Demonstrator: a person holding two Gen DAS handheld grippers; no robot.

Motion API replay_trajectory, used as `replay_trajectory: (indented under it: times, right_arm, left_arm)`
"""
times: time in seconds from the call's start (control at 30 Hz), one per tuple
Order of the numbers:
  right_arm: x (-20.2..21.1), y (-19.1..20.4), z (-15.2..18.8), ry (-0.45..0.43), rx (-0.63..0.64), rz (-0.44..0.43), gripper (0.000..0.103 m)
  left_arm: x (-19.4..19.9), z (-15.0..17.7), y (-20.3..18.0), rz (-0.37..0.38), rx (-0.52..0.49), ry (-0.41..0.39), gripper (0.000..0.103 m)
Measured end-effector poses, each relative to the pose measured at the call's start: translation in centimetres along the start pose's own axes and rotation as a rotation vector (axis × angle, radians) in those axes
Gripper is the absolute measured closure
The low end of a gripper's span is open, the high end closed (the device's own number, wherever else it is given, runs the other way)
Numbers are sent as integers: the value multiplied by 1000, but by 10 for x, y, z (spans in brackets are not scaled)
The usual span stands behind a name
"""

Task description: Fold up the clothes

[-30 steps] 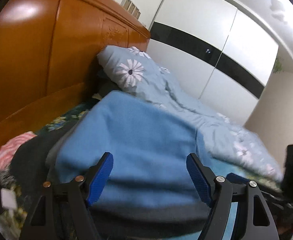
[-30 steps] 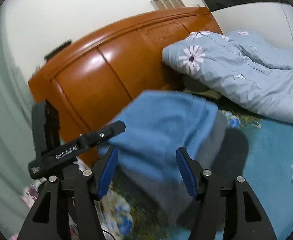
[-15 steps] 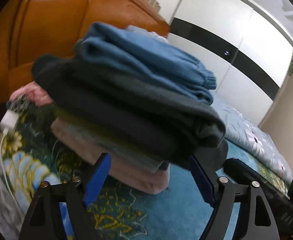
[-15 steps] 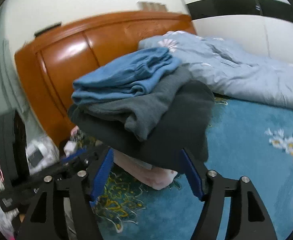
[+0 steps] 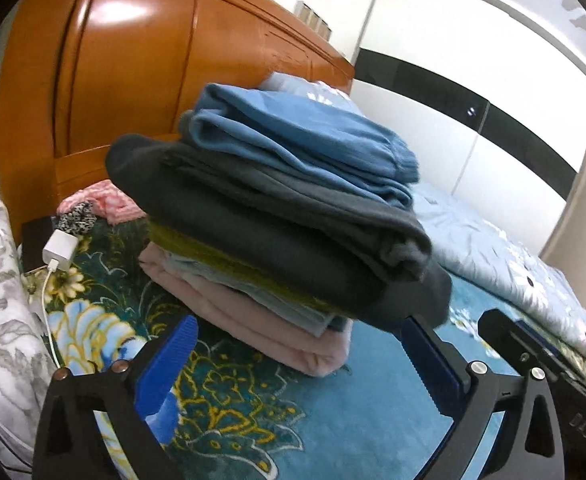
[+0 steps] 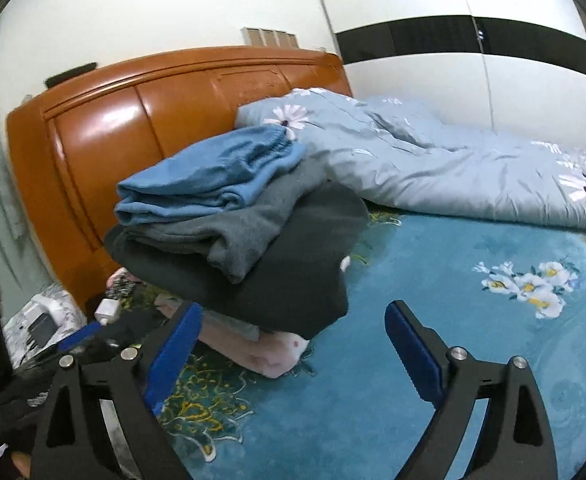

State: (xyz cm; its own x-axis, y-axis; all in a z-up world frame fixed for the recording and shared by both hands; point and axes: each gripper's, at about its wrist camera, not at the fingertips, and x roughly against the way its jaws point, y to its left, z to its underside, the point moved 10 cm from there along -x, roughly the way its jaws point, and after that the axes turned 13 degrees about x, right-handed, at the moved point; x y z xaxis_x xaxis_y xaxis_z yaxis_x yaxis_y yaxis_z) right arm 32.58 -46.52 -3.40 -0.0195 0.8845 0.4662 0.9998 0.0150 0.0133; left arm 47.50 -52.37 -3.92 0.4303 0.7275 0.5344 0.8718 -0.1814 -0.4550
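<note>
Blue garment [image 5: 293, 136] now atop the folded stack [image 5: 277, 236] (slightly askew), both grippers' fingers [image 5: 165, 368] opening, empty

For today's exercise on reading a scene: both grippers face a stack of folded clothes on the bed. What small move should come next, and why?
Probably draw both grippers back from the stack. The left gripper and right gripper are opening with nothing between their fingers, and the blue garment already lies folded on top of the stack.
</note>
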Motion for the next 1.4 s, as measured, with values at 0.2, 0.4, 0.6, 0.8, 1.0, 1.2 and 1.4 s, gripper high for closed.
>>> replay_trajectory:
  times: [0.2, 0.4, 0.6, 0.8, 1.0, 1.2, 1.4]
  right_arm:
    - [14, 20, -8, -44, 124, 19, 8]
    - [22, 30, -10, -59, 183, 22, 8]
    - [26, 27, -9, -61, 171, 17, 8]
    - [32, 26, -11, -69, 174, 14, 8]
    - [33, 23, -9, -56, 177, 20, 8]
    - [32, 19, -7, -47, 167, 18, 8]
    - [33, 17, -6, -44, 163, 16, 8]
  left_arm:
    - [9, 1, 8, -56, -5, -38, 0]
    - [23, -9, 12, -114, -5, -89, 0]
    - [38, -16, 7, -157, -23, -133, 0]
    - [51, -19, 3, -252, -78, -186, 0]
    - [47, -12, 5, -282, -76, -158, 0]
    - [43, -9, 4, -285, -70, -144, 0]
    - [43, -8, 2, -300, -75, -148, 0]
